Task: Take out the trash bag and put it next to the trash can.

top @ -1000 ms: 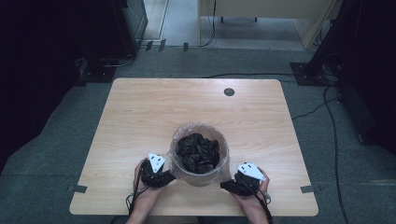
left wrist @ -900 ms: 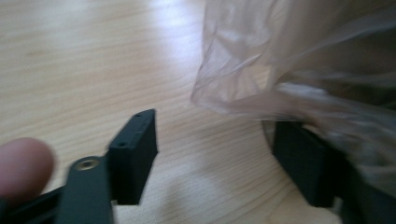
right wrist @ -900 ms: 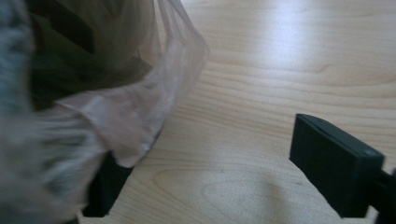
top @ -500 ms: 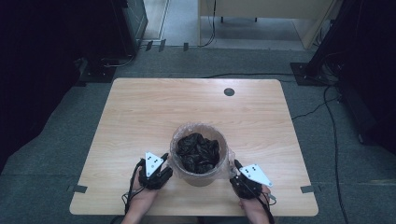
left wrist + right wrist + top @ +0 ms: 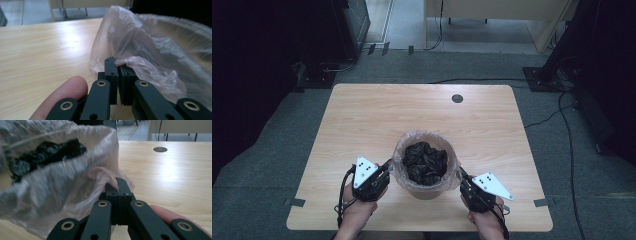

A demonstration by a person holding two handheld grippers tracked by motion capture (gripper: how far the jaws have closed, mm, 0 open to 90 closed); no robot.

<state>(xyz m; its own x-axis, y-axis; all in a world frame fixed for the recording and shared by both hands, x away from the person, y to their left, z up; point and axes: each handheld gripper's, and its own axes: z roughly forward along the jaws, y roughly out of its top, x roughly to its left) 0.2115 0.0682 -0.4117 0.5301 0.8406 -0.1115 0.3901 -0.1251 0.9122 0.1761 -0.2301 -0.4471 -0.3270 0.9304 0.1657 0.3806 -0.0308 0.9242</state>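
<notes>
Since earlier, both grippers had turned inward: left gripper [image 5: 384, 169] and right gripper [image 5: 463, 179] each clamped on the bag liner [image 5: 400, 150]. Bin [image 5: 426, 189] sat lower centre on the wooden table [image 5: 362, 115], grey carpet beyond.

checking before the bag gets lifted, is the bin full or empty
Full, or close to it. The high view shows crumpled black material heaped up to about the rim of the bin's clear liner bag. How deep the pile goes cannot be told.

Both hand-held grippers, left [image 5: 386, 166] & right [image 5: 461, 176], moved in, now pinching bag liner [image 5: 401, 150] edges.
</notes>
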